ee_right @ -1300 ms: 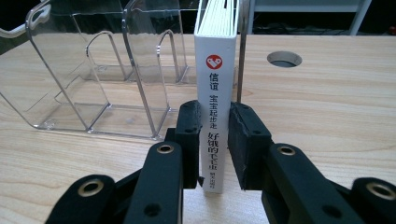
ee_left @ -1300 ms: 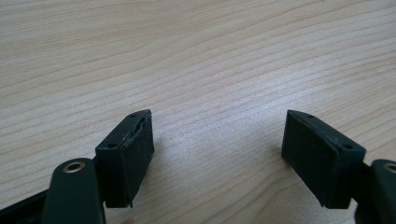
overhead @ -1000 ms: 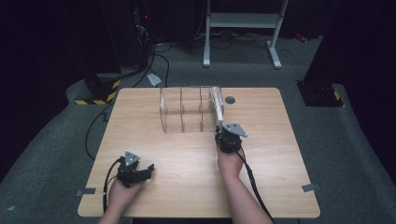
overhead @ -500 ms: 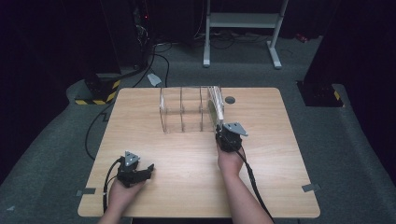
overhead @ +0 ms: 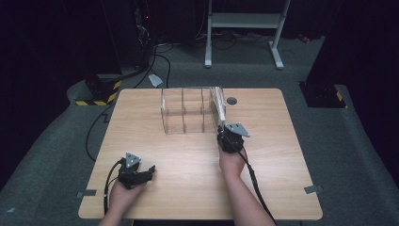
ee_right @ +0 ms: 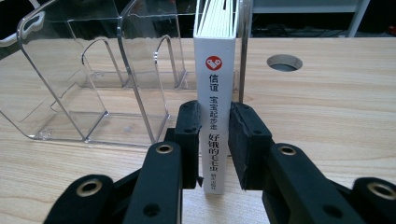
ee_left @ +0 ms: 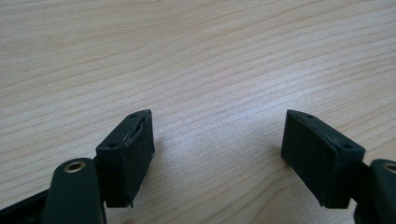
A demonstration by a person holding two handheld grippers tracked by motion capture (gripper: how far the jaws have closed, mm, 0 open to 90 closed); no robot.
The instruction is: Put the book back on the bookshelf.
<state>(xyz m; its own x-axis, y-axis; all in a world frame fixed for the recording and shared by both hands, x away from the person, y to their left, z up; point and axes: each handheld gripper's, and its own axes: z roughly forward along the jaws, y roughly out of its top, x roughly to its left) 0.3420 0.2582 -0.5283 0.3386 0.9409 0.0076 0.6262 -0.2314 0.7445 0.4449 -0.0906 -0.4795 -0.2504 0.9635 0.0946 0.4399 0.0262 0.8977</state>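
High view: the right gripper [overhead: 225, 133] sits at the near right end of the clear acrylic file rack [overhead: 186, 115] on the wooden table [overhead: 273, 155], where a white book [overhead: 217, 106] stands upright in the rightmost compartment. The left gripper [overhead: 141, 173] rests near the table's front left edge, well apart.

Left gripper view: jaws spread wide over bare tabletop, nothing between them.

Right gripper view: both pads clamp the book's spine [ee_right: 214, 121], 1 each side, low down.

Both grippers are black: the left gripper [overhead: 149, 170] and right gripper [overhead: 221, 134] each carry a grey three-cornered plate, trail a black cable, and show brass-ringed holes and blocky, worn pads [ee_left: 134, 151]; forearms are bare
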